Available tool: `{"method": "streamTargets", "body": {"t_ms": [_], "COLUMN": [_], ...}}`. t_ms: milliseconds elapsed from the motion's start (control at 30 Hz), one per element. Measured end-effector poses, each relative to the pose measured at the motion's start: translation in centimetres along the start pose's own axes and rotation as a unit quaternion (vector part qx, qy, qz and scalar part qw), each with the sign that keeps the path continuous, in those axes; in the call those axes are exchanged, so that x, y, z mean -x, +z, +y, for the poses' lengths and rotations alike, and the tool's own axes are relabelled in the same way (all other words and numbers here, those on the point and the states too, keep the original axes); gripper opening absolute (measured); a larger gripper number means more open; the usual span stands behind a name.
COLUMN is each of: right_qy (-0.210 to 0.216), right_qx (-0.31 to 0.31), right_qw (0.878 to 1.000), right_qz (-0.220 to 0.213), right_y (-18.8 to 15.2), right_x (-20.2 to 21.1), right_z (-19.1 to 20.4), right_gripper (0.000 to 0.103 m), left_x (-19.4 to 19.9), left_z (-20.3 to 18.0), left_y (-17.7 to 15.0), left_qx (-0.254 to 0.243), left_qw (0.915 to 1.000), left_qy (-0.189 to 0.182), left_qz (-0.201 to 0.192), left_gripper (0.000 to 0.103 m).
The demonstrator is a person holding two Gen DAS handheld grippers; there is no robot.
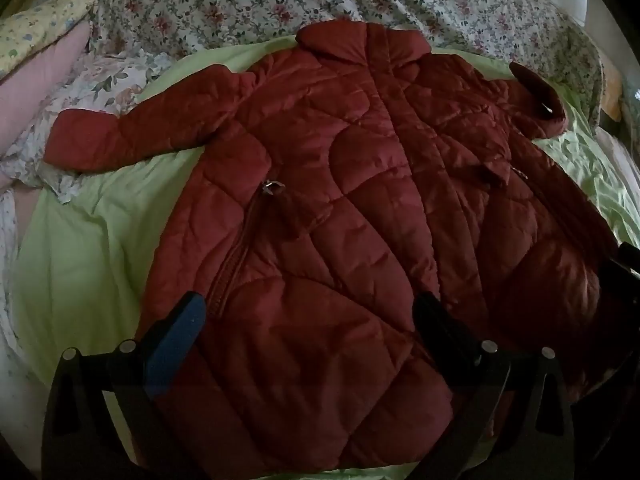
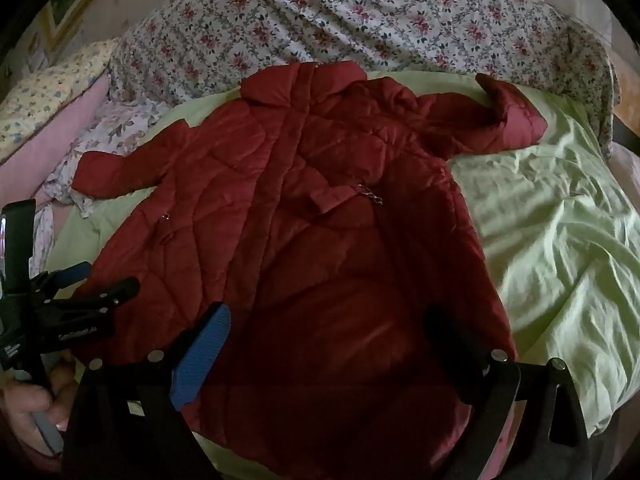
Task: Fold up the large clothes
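A dark red quilted coat (image 1: 340,184) lies spread face up on a pale green sheet (image 1: 88,248) on the bed, collar at the far end and hem nearest the claws, both sleeves thrown out to the sides. The left claw (image 1: 312,320) hangs above the lower half of the coat with its fingers wide apart and nothing between them; the right claw (image 2: 324,336) hovers over the hem a little to the right, also spread wide and empty. Neither touches the fabric as far as I can tell. The main risk from here is a poor grip: the padding is thick and slippery-looking, so a claw that bites only the top layer could pull the front panel away from the back and leave the fold lopsided. The zip pull (image 1: 272,188) ahead of the left claw, and the pocket flap (image 2: 332,200) ahead of the right claw, could snag a finger. The left sleeve (image 1: 120,140) lies partly on a crumpled flowered cloth (image 1: 108,88) far to the left of the left claw, so dragging that sleeve inward may bring the cloth with it. The right sleeve (image 2: 500,120) is bent back on itself far ahead and right of the right claw. A flowered quilt (image 2: 360,20) is heaped beyond the collar, leaving little room there, and the green sheet is wrinkled and may bunch up.
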State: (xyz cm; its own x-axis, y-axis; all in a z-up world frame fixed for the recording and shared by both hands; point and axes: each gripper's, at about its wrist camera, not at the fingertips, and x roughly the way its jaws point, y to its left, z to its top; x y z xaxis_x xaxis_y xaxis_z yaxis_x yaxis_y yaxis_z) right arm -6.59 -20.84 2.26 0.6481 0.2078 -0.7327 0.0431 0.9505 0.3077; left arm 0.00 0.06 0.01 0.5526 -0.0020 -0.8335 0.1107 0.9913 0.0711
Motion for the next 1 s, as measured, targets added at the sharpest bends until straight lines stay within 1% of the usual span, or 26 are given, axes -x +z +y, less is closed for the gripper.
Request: {"method": "streamTargets", "body": {"t_ms": [133, 300, 500, 600, 667, 767, 867, 967, 1000], "right_qy": [0.004, 0.009, 0.011, 0.013, 0.012, 0.014, 0.014, 0.015, 0.015], "right_qx": [-0.004, -0.006, -0.002, -0.001, 0.000, 0.001, 0.003, 0.003, 0.003], "right_qw": [1.000, 1.000, 1.000, 1.000, 1.000, 1.000, 1.000, 1.000, 1.000], "right_qz": [-0.002, -0.002, -0.002, -0.002, -0.002, -0.001, -0.001, -0.001, -0.002], "right_y": [-0.2, 0.0, -0.2, -0.2, -0.1, -0.2, -0.2, -0.2, -0.2], "right_x": [0.6, -0.1, -0.6, -0.7, -0.8, -0.9, -1.0, -1.1, -1.1], "right_z": [0.1, -0.7, -0.9, -0.9, -1.0, -0.8, -0.8, -0.9, -0.9], "right_gripper": [0.098, 0.098, 0.098, 0.098, 0.098, 0.098, 0.098, 0.098, 0.098], "left_x": [0.2, 0.3, 0.3, 0.4, 0.3, 0.3, 0.5, 0.4, 0.3], "left_z": [0.0, -0.2, 0.3, 0.5, 0.4, 0.5, 0.6, 0.6, 0.5], "left_y": [0.2, 0.4, 0.4, 0.4, 0.4, 0.5, 0.5, 0.5, 0.5], "left_qx": [-0.003, -0.004, 0.005, 0.006, 0.002, 0.006, 0.010, 0.007, 0.004], "left_qw": [1.0000, 0.9999, 1.0000, 1.0000, 0.9997, 0.9997, 0.9992, 0.9995, 0.9997], "left_qy": [0.004, 0.012, 0.003, 0.005, 0.019, 0.016, 0.012, 0.015, 0.018], "left_qz": [-0.004, -0.008, -0.001, -0.002, -0.012, -0.017, -0.037, -0.027, -0.014], "left_gripper": [0.103, 0.103, 0.103, 0.103, 0.103, 0.103, 0.103, 0.103, 0.103]}}
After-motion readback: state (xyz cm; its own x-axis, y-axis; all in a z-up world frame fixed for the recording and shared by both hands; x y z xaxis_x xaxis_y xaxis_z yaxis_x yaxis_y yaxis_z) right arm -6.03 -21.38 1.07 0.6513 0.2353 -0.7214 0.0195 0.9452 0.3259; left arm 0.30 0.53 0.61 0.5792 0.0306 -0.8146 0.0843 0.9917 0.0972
